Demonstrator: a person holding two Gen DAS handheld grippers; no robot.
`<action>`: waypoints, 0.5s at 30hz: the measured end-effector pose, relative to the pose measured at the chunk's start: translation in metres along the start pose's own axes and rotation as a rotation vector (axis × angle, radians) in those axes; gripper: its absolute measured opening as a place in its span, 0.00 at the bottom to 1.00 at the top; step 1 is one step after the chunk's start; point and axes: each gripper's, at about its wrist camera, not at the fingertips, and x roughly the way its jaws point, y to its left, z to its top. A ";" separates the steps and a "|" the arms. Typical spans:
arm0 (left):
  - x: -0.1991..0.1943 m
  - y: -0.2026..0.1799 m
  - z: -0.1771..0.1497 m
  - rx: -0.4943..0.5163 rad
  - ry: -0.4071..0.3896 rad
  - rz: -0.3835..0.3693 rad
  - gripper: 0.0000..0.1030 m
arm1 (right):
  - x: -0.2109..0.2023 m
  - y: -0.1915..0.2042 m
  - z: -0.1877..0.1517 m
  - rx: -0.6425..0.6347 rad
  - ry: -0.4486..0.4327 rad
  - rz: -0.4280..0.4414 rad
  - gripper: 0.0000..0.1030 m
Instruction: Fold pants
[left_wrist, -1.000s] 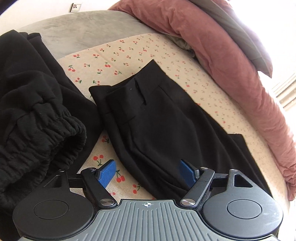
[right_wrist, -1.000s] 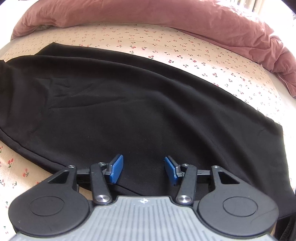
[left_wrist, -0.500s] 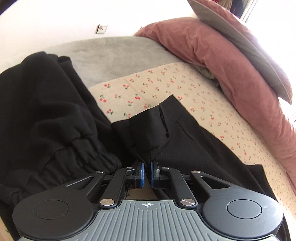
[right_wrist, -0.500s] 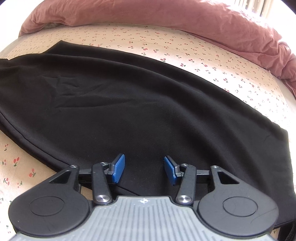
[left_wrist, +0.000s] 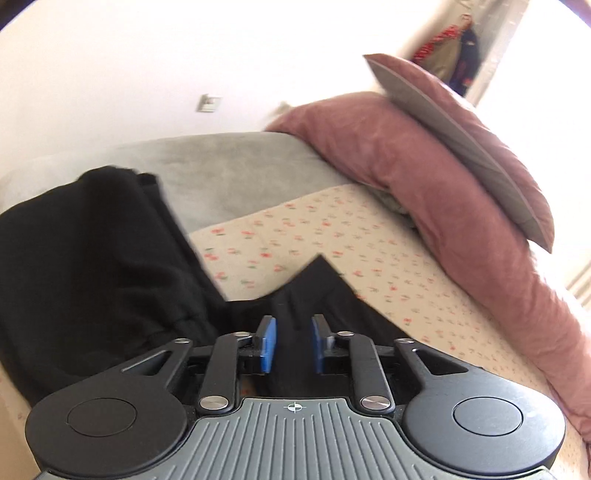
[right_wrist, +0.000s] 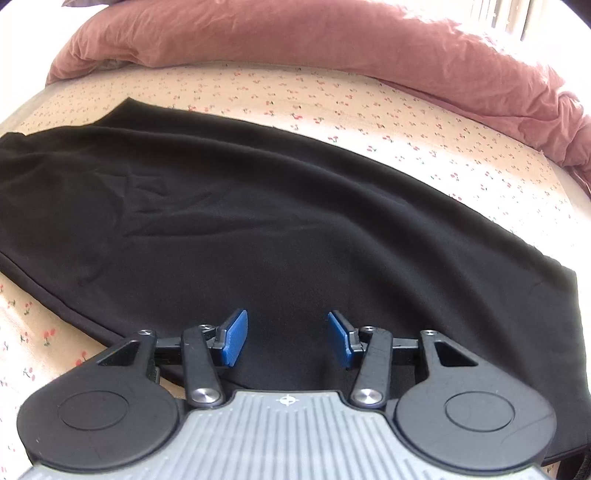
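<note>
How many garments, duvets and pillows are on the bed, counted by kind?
Black garments: 2 (flat pants, bunched garment)
Pink duvet: 1
Pillow: 1
Total: 4

Bright daylight, blown-out top right; left view motion-blurred.

The pants are plain black. The bed's sheet is cream with small red cherries. The duvet along the bed's far edge is dusty pink. A blurred cushion looks grey and pink. Each hand-held gripper is black with blue pads.
</note>
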 end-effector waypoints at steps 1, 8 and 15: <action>0.014 -0.020 -0.002 0.078 0.062 -0.080 0.48 | -0.001 0.004 0.003 -0.001 -0.011 0.009 0.44; 0.097 -0.175 -0.055 0.674 0.148 -0.254 0.59 | 0.012 0.038 0.016 -0.095 0.018 0.030 0.44; 0.191 -0.268 -0.078 0.905 0.228 -0.315 0.58 | 0.012 0.042 0.018 -0.117 0.016 0.082 0.44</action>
